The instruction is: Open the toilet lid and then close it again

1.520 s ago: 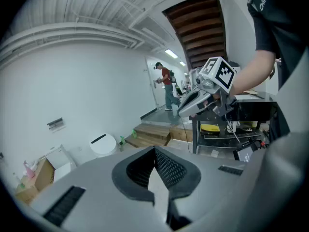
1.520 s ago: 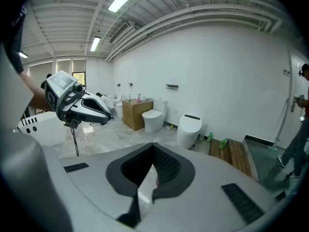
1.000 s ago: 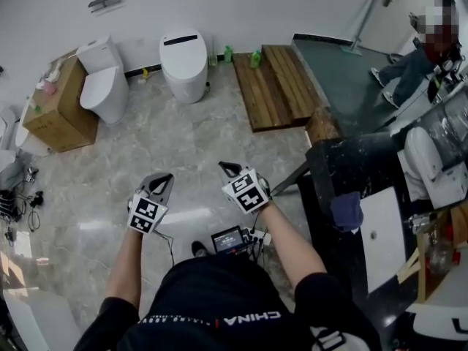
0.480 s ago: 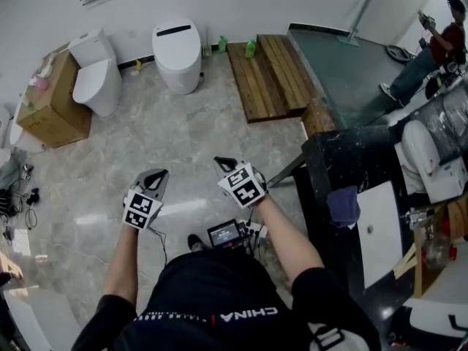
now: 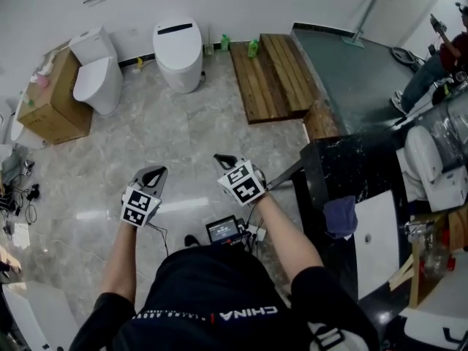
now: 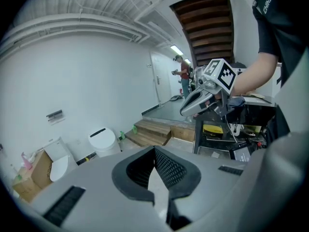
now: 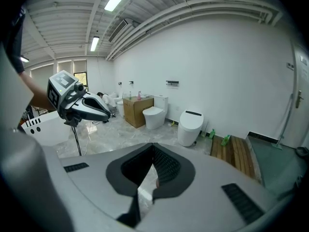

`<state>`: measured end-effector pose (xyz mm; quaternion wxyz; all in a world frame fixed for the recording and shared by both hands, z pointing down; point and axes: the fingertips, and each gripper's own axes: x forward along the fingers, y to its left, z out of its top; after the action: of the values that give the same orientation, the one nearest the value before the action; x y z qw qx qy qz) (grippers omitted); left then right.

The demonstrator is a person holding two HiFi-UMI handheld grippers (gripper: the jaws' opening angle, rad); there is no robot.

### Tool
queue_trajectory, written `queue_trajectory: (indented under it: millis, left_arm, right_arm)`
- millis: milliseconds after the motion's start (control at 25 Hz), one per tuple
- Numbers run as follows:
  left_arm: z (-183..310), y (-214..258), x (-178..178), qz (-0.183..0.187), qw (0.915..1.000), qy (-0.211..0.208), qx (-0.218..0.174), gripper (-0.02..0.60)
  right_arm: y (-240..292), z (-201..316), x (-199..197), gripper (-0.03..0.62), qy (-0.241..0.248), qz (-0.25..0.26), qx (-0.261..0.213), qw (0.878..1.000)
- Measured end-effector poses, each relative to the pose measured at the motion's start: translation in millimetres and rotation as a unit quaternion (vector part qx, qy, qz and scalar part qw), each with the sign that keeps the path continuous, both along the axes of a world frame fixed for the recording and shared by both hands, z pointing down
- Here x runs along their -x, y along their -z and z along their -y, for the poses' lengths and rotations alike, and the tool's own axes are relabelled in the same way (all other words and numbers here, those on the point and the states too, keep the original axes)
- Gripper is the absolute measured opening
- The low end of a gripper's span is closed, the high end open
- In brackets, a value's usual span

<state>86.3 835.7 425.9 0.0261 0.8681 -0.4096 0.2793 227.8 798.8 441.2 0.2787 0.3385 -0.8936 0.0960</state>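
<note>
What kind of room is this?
Probably a workshop or test space, not a home bathroom: a rounded toilet and a tank toilet stand by one wall, a cardboard box and wooden platform beside them.

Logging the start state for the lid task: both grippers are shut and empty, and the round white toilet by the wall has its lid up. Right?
Not quite. The head view shows the round white toilet by the wall with its lid down, not up. The left gripper and right gripper are shut and empty, as you said.
</note>
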Motion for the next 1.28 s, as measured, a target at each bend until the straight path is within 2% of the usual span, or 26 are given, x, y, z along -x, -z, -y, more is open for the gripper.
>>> queue_trajectory:
  millis: [240, 480, 720, 1120, 1280]
  left_arm:
    - [12, -4, -8, -0.007, 0.9998, 0.021, 0.004, 0.011]
    - [51, -23, 8, -0.01, 0.9993, 0.027, 0.025, 0.011]
    - [139, -36, 37, -0.023, 0.9993, 0.012, 0.027, 0.011]
    - [304, -38, 119, -0.036, 0.9984, -0.021, 0.039, 0.011]
    - [351, -37, 138, -0.041, 0.9979, -0.031, 0.04, 0.011]
  right_arm:
    - [-15, 23, -11, 0.014, 0.003, 0.011, 0.018, 1.0]
    - [-30, 58, -1, 0.014, 0.007, 0.005, 0.031, 0.999]
    - [-42, 142, 21, 0.014, -0.022, -0.002, 0.034, 0.999]
    - [-32, 298, 87, 0.014, -0.08, -0.014, 0.041, 0.996]
    - [-32, 342, 114, 0.014, -0.085, -0.015, 0.042, 0.995]
